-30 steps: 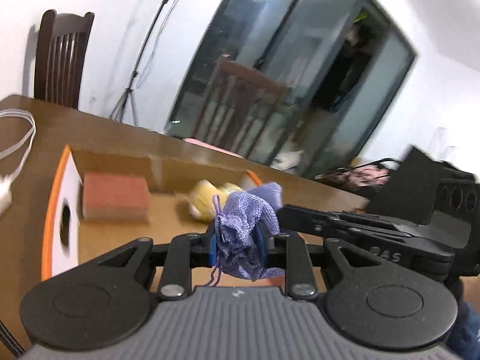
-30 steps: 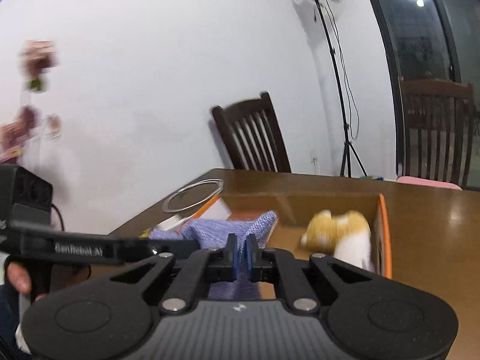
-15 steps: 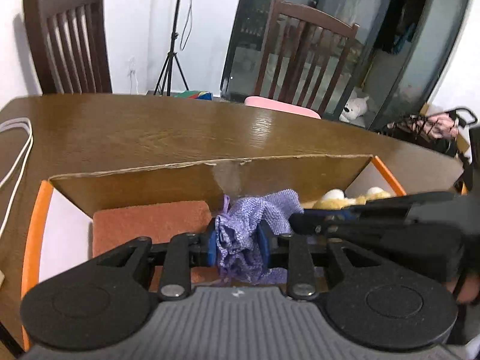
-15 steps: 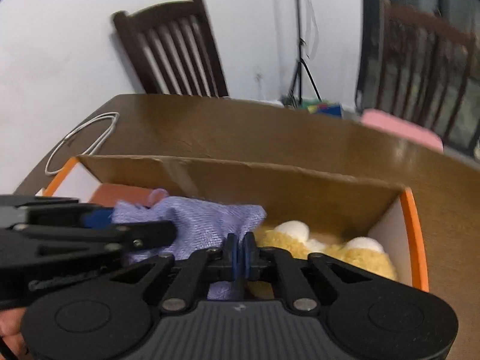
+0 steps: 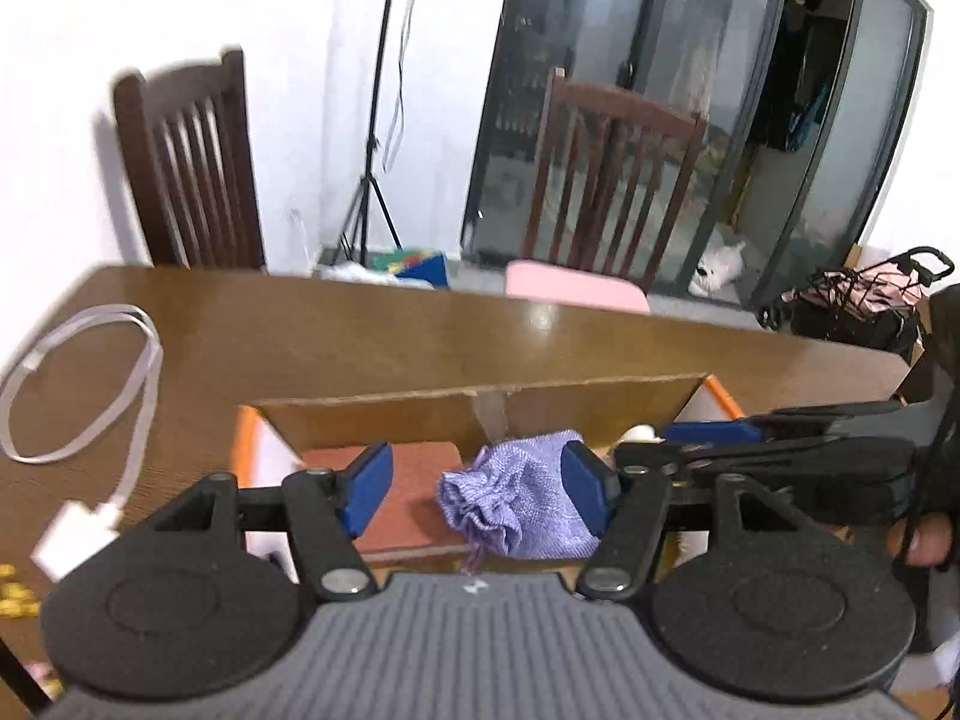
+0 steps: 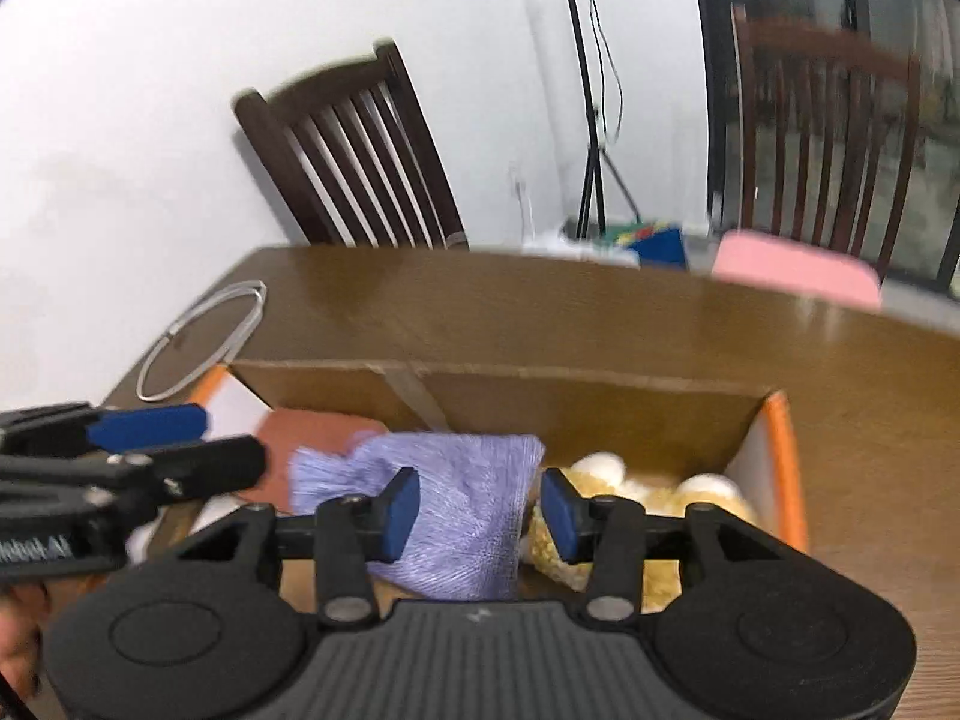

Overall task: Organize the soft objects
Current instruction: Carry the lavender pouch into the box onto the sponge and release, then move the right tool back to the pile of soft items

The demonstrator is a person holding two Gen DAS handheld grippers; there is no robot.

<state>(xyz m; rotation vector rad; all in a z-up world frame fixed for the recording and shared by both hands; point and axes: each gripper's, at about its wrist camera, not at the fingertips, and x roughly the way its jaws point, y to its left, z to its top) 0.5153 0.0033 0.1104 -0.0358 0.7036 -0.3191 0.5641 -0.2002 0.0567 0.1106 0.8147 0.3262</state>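
Both tongs have let go since half a second ago: then each pair was clamped on the purple cloth pouch, and now the left tongs (image 5: 480, 489) and the right tongs (image 6: 478, 509) stand apart, with the purple pouch (image 5: 521, 498) lying loose in the cardboard box (image 6: 600, 405).

Ahead of both tongs the box's far wall rises as a brown cardboard edge, and its orange-trimmed side walls close in on either flank. Beyond that wall the worktop (image 5: 390, 336) runs bare to its far edge. Inside the box, room is tight: the pouch fills the middle gap between the left tongs' blue pads, nearer the right-hand pad, though whether it touches that pad is unclear.

To the left of the pouch lies a flat rust-red sponge (image 5: 414, 480), partly behind the left tongs' left pad. To the right, seen past the right tongs' right pad, sits a yellow plush toy (image 6: 630, 492), close against the pouch. The right tongs reach in from the right across the left view, and the left tongs cross the lower left of the right view. A white cable (image 5: 90, 384) loops on the worktop well off to the left, outside the box.

The pouch lies on its side, long axis running roughly left to right across the tongs, its gathered drawstring mouth pointing left toward the sponge.
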